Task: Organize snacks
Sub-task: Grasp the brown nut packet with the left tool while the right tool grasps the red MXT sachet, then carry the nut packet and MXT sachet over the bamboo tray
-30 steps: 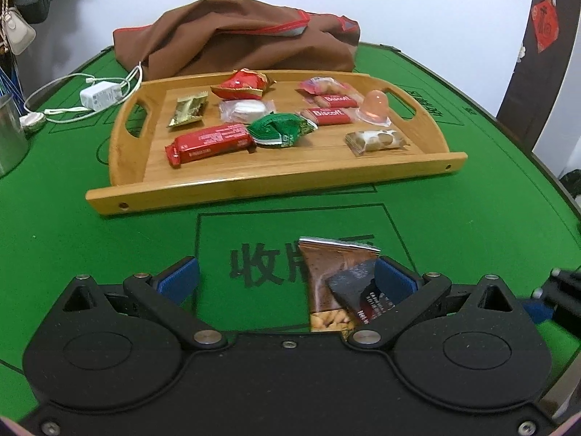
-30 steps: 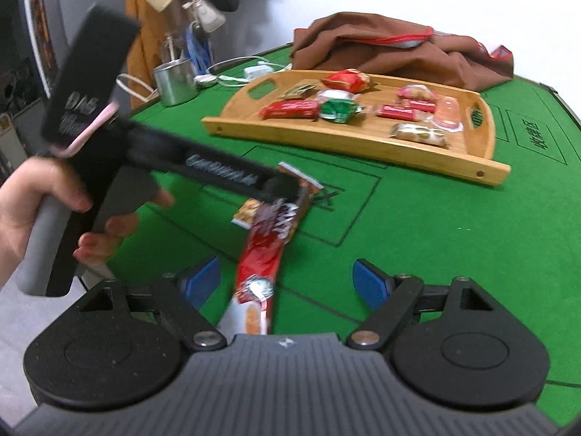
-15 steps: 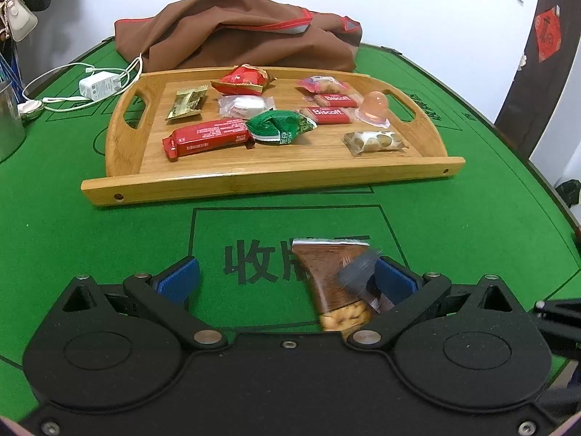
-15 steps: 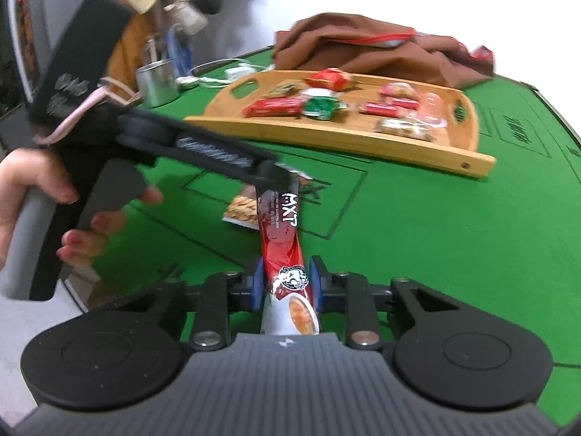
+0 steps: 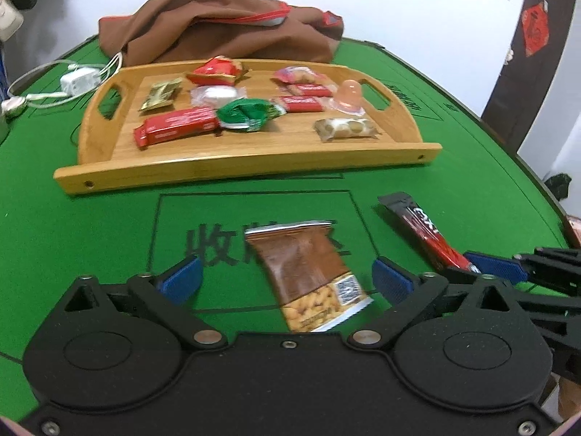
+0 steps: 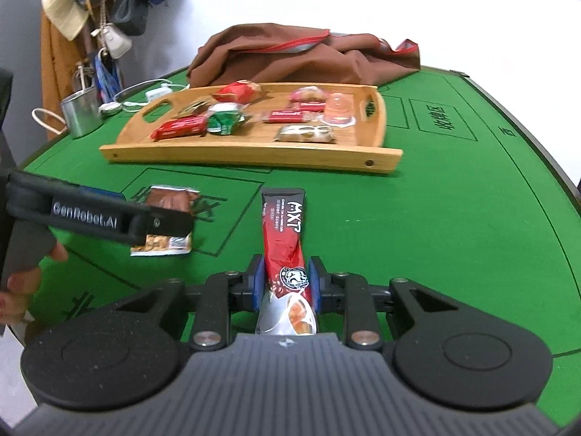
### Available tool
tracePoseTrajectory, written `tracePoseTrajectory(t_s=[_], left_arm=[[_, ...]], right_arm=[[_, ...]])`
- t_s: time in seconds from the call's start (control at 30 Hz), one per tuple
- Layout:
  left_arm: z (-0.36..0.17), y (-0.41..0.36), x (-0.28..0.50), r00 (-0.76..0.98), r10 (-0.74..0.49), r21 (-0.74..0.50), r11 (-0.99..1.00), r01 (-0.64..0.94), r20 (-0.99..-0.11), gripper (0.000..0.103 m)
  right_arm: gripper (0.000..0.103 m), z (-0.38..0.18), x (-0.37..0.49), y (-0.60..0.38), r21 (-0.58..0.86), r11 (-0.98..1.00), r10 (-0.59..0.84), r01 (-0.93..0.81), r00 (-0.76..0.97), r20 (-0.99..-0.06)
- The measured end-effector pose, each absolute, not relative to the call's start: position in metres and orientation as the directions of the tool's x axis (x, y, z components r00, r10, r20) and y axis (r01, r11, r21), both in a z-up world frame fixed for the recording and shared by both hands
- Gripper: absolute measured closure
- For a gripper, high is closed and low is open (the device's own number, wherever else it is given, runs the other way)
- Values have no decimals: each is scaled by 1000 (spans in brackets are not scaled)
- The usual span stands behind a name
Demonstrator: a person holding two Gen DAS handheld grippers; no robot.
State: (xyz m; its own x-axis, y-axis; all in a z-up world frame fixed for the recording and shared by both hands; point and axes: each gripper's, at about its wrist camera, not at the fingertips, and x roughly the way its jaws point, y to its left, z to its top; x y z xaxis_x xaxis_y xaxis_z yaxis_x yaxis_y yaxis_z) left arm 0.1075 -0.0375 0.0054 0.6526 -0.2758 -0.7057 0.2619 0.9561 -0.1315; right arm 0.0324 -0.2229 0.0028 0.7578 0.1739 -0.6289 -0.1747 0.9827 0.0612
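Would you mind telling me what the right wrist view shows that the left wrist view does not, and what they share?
Only the right wrist view shows the right gripper shut on the red coffee stick from in front, a metal cup beside the tray, bags hanging behind it, and a hand holding the left gripper's handle.

Only the left wrist view shows the left gripper, its jaws closing with the peanut packet lying between them, untouched, and a red wall ornament.

Both show the wooden tray of snacks, the brown cloth and the green table.
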Motion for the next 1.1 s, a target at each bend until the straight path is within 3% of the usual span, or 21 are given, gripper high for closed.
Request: tracePoseTrajectory(t_s=[0.07, 0.23, 0.37, 0.43, 1.1], left_arm=[[4, -44, 106, 657, -271, -118, 956, 268, -703, 8], [4, -58, 102, 693, -223, -45, 963, 265, -686, 37], [4, -63, 100, 706, -206, -20, 965, 262, -678, 45], [4, -64, 99, 712, -201, -17, 966, 257, -673, 55], [16, -44, 104, 720, -204, -67, 974, 215, -663, 63]], right_arm=[[72, 2, 34, -224, 63, 983, 173, -172, 760, -627], [72, 2, 38, -224, 68, 984, 169, -163, 766, -620], [72, 2, 43, -225, 74, 986, 165, -151, 773, -612], [72, 2, 45, -225, 77, 986, 164, -147, 776, -609], [75, 14, 59, -220, 89, 984, 177, -154, 792, -584]])
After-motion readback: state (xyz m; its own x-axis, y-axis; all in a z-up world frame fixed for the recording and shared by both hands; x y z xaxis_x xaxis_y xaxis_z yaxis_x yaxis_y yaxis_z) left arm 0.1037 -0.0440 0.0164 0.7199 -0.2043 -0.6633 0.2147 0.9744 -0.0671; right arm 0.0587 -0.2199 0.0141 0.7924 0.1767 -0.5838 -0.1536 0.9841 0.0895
